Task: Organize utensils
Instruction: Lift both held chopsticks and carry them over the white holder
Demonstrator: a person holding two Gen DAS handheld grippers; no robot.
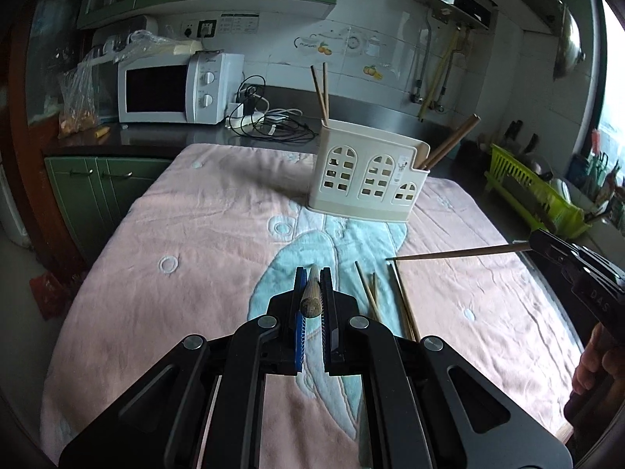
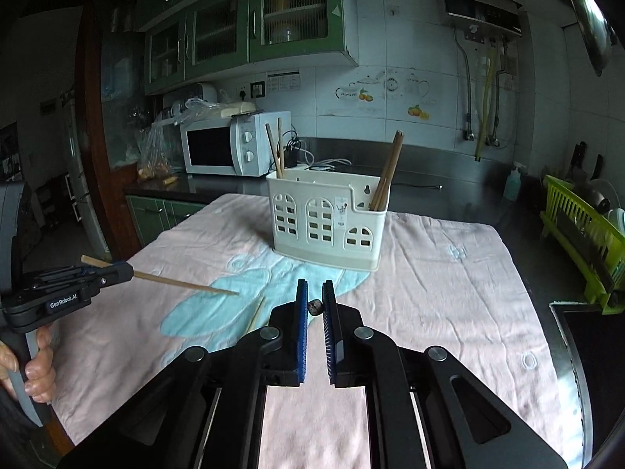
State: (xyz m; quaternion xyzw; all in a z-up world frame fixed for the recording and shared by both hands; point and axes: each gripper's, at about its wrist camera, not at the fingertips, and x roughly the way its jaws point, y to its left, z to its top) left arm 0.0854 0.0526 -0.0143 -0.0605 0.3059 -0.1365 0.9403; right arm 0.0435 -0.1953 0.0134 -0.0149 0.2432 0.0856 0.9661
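A cream utensil holder stands at the far side of the pink towel. Two chopsticks lean out of its left end and a few out of its right end. My left gripper is shut on a wooden chopstick and held above the towel. My right gripper is shut on another chopstick, also in the air. Several loose chopsticks lie on the towel between the two grippers.
A white microwave and a tangle of cables sit on the counter behind the holder. A green dish rack stands at the right. A hand grips the left tool's handle.
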